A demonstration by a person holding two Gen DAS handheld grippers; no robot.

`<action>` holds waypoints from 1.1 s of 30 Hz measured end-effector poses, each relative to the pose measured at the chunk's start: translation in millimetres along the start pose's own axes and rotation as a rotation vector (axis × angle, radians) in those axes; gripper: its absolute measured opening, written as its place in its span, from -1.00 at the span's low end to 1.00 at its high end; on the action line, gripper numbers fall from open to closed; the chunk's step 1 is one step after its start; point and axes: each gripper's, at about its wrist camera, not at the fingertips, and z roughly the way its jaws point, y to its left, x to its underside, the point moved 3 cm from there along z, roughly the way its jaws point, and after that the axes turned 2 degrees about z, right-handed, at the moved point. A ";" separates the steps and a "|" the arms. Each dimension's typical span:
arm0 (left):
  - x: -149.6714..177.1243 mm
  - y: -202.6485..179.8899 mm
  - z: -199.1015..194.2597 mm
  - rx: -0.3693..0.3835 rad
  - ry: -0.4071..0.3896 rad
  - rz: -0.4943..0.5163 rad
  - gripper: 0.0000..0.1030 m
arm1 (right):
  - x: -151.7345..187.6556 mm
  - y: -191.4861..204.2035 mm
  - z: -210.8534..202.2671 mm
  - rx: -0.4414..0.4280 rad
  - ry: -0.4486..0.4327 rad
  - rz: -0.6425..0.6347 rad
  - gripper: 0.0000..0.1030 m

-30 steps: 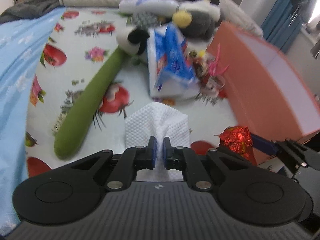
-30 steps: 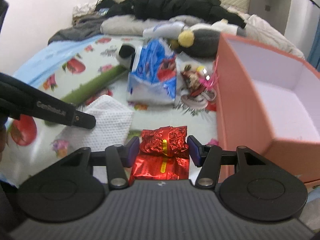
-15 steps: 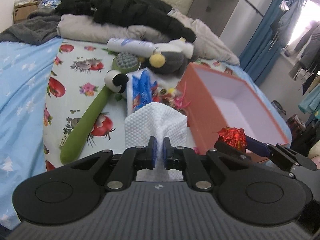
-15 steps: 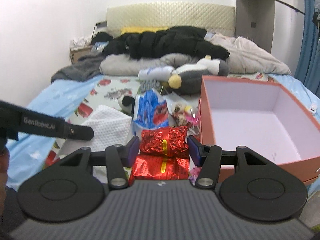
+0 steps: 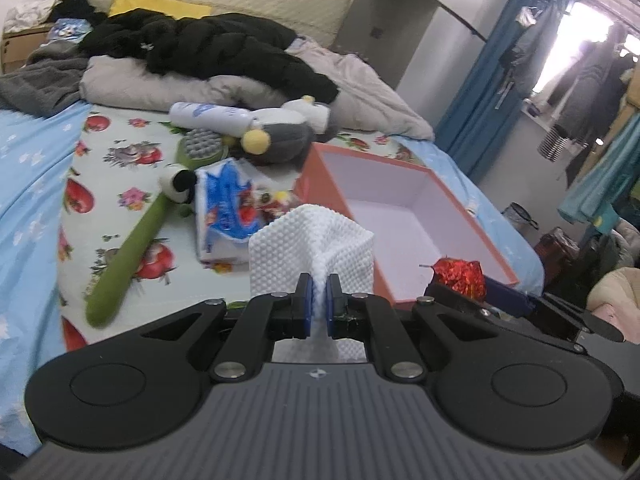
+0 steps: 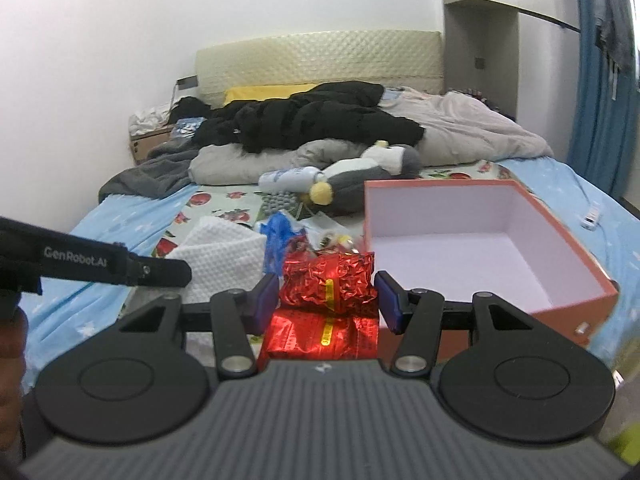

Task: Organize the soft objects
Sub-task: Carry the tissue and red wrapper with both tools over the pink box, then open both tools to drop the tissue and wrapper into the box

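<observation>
Above the bed's near edge, left gripper (image 5: 317, 294) with fingers pinched narrow on a white dimpled cloth (image 5: 310, 240), held up off the floral sheet (image 5: 116, 184). Just beside it, right gripper (image 6: 327, 300) with fingers about half wide, clamped on a red foil packet (image 6: 330, 282). Beyond both, toward the bed's right edge, an open orange box (image 6: 472, 248); left of it a blue-white tissue pack (image 5: 224, 204) and a green plush stick (image 5: 132, 248).

bedroom: bed (image 6: 248, 204), headboard (image 6: 320, 56), hanging clothes (image 5: 592, 76)
</observation>
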 end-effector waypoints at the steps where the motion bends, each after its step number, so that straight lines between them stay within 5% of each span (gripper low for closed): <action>1: 0.3 -5.7 1.0 0.009 0.003 0.006 -0.84 | 0.7 -4.2 -4.5 0.007 0.000 0.008 0.09; 14: -18.2 -68.0 63.1 0.132 0.070 0.104 -0.84 | 0.3 -58.5 -16.1 0.114 -0.004 0.080 0.09; 33: -73.4 -105.9 273.0 0.184 0.255 0.164 -0.83 | -6.2 -184.7 119.0 0.227 0.167 0.202 0.09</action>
